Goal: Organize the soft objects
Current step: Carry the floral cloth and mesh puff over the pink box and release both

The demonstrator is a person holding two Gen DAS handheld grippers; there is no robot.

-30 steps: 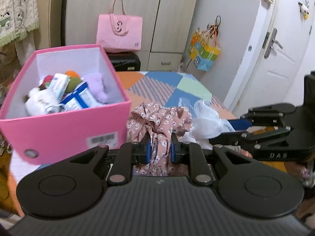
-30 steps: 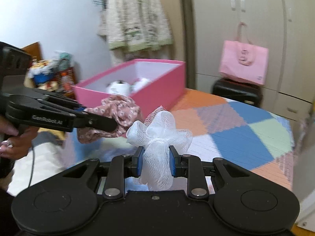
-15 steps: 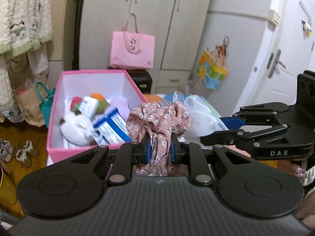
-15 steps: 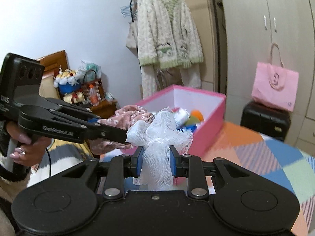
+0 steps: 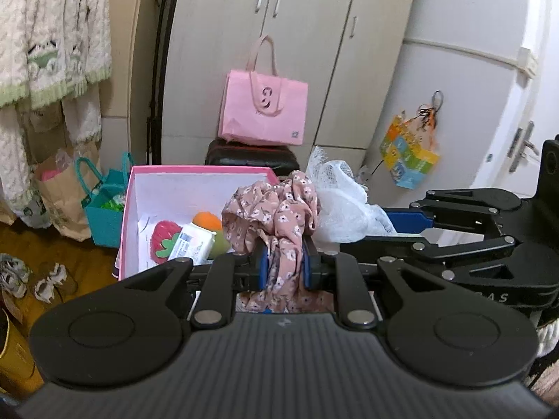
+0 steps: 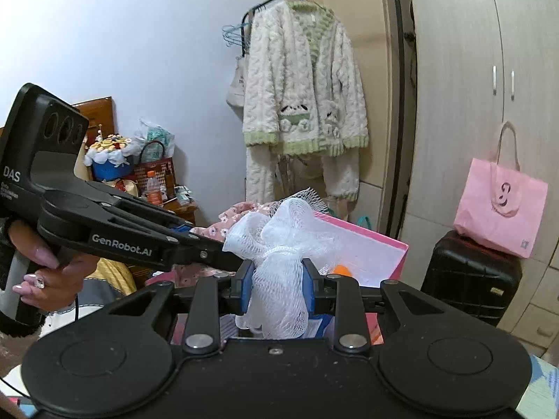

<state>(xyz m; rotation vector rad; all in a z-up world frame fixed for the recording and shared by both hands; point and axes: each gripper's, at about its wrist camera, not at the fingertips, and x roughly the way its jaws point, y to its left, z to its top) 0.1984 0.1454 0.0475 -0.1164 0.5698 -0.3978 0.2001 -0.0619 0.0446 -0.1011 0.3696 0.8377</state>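
Observation:
My left gripper (image 5: 284, 267) is shut on a pink floral cloth (image 5: 276, 216) and holds it over the near edge of the pink storage box (image 5: 195, 169). The box holds a strawberry plush (image 5: 162, 241), a wipes pack (image 5: 194, 246) and an orange ball (image 5: 208, 220). My right gripper (image 6: 277, 288) is shut on a white mesh bath puff (image 6: 283, 234), just beside the left gripper, above the box (image 6: 367, 241). The puff also shows in the left wrist view (image 5: 344, 206), and the cloth in the right wrist view (image 6: 241, 209).
A pink tote bag (image 5: 263, 106) sits on a black suitcase (image 5: 249, 155) behind the box, against the wardrobe. A teal bag (image 5: 103, 209) and paper bag (image 5: 61, 199) stand on the floor at left, with shoes (image 5: 45, 279). A cardigan (image 6: 302, 83) hangs on a rack.
Both grippers rose and moved forward over the pink box, each still holding its item. The box now lies lower and closer beneath them; the bed surface has dropped out of view.

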